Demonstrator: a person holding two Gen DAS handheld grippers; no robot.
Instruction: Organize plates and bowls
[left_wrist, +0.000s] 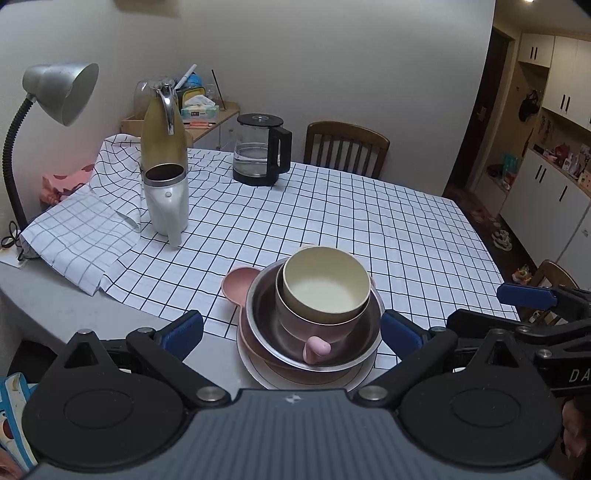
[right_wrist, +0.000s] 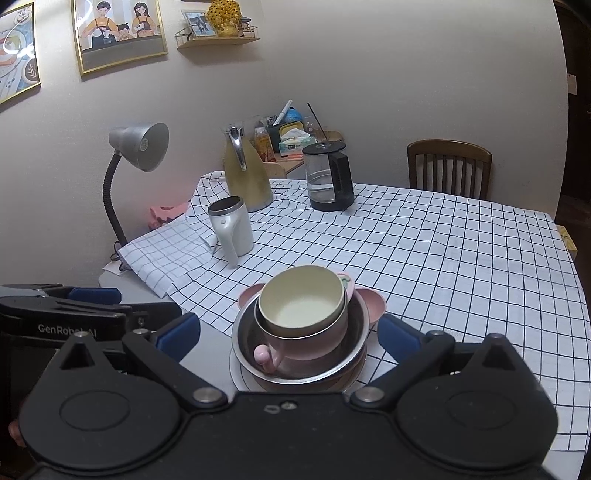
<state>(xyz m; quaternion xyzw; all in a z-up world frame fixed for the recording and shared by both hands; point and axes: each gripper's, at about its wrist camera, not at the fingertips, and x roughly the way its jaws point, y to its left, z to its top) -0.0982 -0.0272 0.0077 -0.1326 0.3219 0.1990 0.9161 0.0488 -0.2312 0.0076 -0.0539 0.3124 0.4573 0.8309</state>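
With the left claw (left_wrist: 291, 332) and right claw (right_wrist: 288, 332) both gaping and touching nothing, the stack (left_wrist: 314, 321) is sitting at the counter's (left_wrist: 110, 317) near edge, likely heavy, stiff and slippery, so gripping the steel bowl's (right_wrist: 243, 343) rim looks safest.

grey table (left_wrist: 66, 306) under checked cloth (left_wrist: 332, 206), dishes (left_wrist: 314, 332) stacked.

We see the right tongs (right_wrist: 288, 334) wide open, empty, either side of the stack: cream bowl (right_wrist: 301, 301) in pink cup (right_wrist: 295, 341), in steel bowl (right_wrist: 351, 356), on plates (right_wrist: 240, 374). Table (right_wrist: 461, 266) carries mug (right_wrist: 232, 230) and kettle (right_wrist: 328, 177).
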